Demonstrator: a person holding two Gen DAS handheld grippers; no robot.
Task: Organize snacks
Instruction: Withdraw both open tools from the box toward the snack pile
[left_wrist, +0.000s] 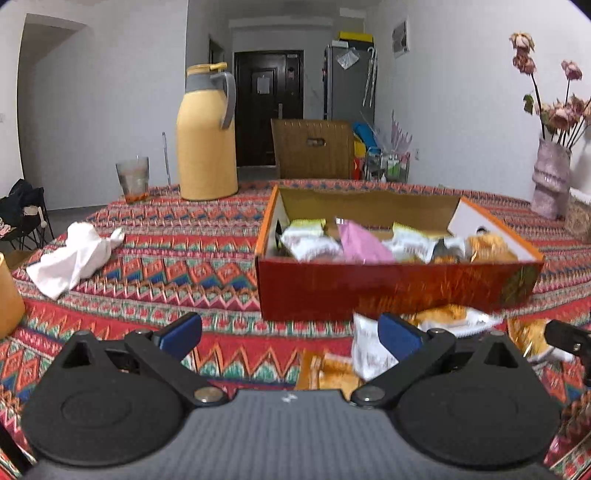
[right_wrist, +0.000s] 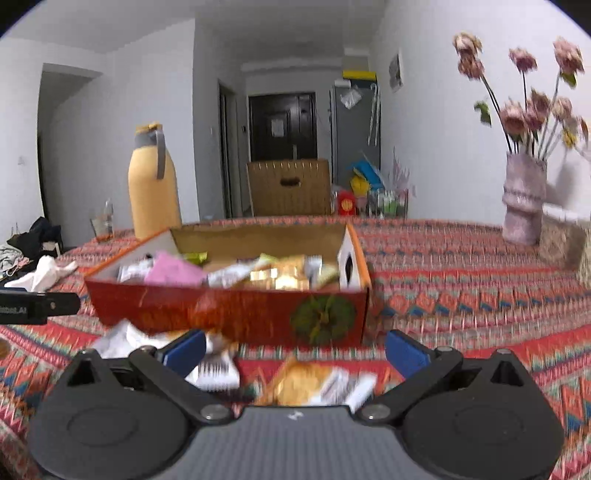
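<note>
1. Presently the red box (right_wrist: 229, 314), centre frame, holds mixed packets; more loose snack packets (left_wrist: 369, 350) lie on the patterned tablecloth (left_wrist: 166, 266) at lower centre.
2. Left gripper (left_wrist: 290, 334): jaws wide apart, empty.
3. Right gripper (right_wrist: 295, 350): jaws wide apart, empty, the orange packet (right_wrist: 306, 380) low between them.
4. Recommended: descend squarely, pinch the packet's middle, clear the box's near wall before releasing inside.

Motion blur smears the loose snack packets (right_wrist: 317, 384) before the red box (right_wrist: 229, 314), their print unreadable.
</note>
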